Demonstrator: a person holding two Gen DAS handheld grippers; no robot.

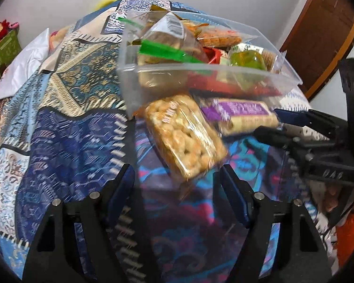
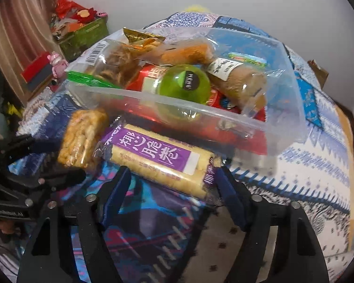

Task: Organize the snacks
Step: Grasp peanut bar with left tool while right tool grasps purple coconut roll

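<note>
A clear plastic bin [image 1: 224,68] [image 2: 139,95] holding several snacks stands on a patterned cloth. Just in front of it lie a golden puffed-snack packet [image 1: 184,136] [image 2: 82,136] and a purple-labelled wafer roll packet [image 1: 243,115] [image 2: 162,158]. My left gripper [image 1: 175,174] is open, and the near end of the puffed-snack packet reaches between its fingertips without being pressed. My right gripper [image 2: 172,172] is open and straddles the purple packet; the packet's crimped end brushes the right finger [image 2: 224,176]. Each gripper shows at the edge of the other's view.
The bin holds a green round jar [image 2: 185,82], a red packet [image 2: 151,75], a green-zip bag [image 1: 167,52] and wrapped biscuits. A green box [image 2: 82,35] of red decorations sits at the back left. A wooden door [image 1: 323,28] stands at the right. A white cushion [image 1: 23,63] lies at the left.
</note>
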